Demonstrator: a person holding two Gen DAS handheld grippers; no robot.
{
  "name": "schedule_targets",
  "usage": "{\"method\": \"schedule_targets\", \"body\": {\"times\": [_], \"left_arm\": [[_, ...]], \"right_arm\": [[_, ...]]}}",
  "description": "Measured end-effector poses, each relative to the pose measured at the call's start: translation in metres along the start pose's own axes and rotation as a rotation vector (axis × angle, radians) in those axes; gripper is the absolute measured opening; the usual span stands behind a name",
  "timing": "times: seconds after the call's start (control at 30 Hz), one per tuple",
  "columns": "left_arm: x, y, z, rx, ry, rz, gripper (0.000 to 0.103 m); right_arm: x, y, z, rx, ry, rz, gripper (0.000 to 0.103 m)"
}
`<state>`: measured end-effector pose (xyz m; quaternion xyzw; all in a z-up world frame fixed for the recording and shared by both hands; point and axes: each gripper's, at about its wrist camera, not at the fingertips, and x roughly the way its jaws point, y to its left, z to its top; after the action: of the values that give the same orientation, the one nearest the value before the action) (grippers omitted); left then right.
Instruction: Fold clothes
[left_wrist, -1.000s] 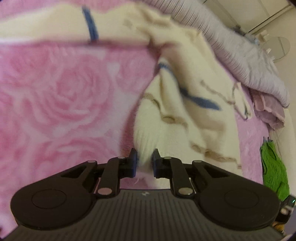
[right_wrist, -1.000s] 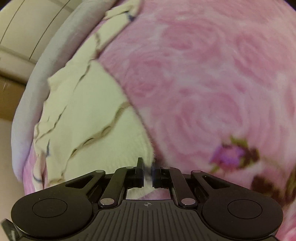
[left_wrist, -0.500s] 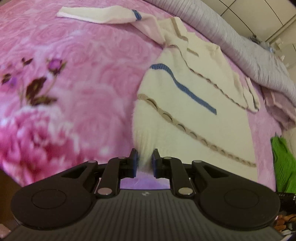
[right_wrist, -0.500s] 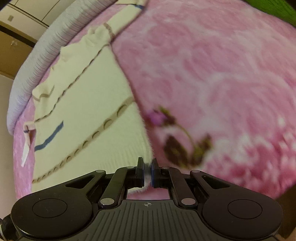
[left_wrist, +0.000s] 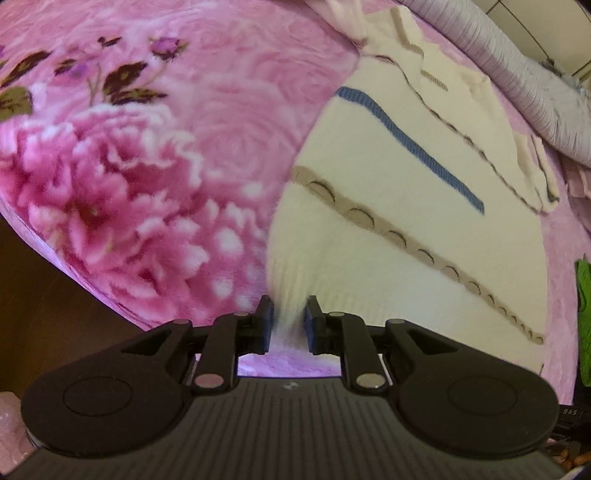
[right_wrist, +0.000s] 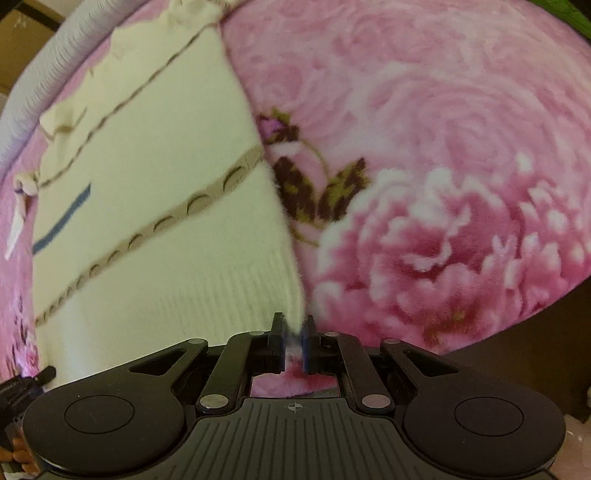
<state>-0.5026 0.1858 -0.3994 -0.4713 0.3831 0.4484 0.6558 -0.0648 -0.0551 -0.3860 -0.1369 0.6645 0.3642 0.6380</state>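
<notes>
Two black grippers, left (left_wrist: 287, 320) and right (right_wrist: 293, 341), each pinch a ribbed hem corner of the cream knit sweater (left_wrist: 399, 206) lying spread flat on the pink rose-print fleece blanket (left_wrist: 155, 155) (near its edge), where shallow bites could let the fuzzy hem slip free.

we are in a bedroom at home: a bed covered with a pink rose-print blanket (left_wrist: 155, 155), a grey ribbed quilt (left_wrist: 517, 81) bunched along its far edge, pale cupboard doors (left_wrist: 569, 44) behind, and clothes lying about.
</notes>
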Motion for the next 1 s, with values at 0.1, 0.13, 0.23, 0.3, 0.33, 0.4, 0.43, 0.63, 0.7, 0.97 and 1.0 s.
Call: {"method": "schedule_targets", "body": {"times": [0.1,0.13,0.23,0.3,0.33,0.4,0.43,0.63,0.7,0.97,1.0], "left_arm": [[-0.004,-0.002,0.004,0.015,-0.001,0.021,0.024],[-0.004,-0.002,0.006,0.013,-0.006,0.023,0.024],[-0.006,-0.003,0.013,0.008,-0.023,0.027,0.021],[-0.007,-0.003,0.017,0.005,-0.034,0.03,0.021],[-0.007,-0.004,0.02,0.003,-0.039,0.032,0.021],[-0.008,-0.004,0.024,-0.001,-0.05,0.035,0.021],[-0.009,-0.005,0.027,-0.002,-0.056,0.036,0.021],[-0.011,-0.002,0.042,-0.006,-0.078,0.049,0.022],[-0.011,0.002,0.049,-0.001,-0.075,0.055,0.025],[-0.012,0.018,0.076,0.016,-0.066,0.083,0.022],[-0.012,0.02,0.08,0.019,-0.064,0.086,0.022]], "right_arm": [[-0.007,0.007,0.009,-0.068,0.019,-0.092,0.041],[-0.008,0.005,0.012,-0.076,0.009,-0.116,0.042],[-0.024,0.003,0.024,-0.065,-0.05,-0.136,0.042],[-0.03,0.006,0.034,-0.074,-0.098,-0.12,0.042],[-0.032,0.008,0.038,-0.081,-0.123,-0.11,0.042],[-0.026,0.016,0.047,-0.091,-0.143,-0.083,0.042],[-0.021,0.02,0.05,-0.094,-0.146,-0.071,0.042],[0.009,0.042,0.05,-0.142,-0.106,-0.083,0.042],[0.019,0.043,0.048,-0.169,-0.058,-0.115,0.042],[0.003,0.045,0.073,-0.062,-0.059,-0.183,0.042],[0.002,0.05,0.082,-0.055,-0.089,-0.181,0.042]]}}
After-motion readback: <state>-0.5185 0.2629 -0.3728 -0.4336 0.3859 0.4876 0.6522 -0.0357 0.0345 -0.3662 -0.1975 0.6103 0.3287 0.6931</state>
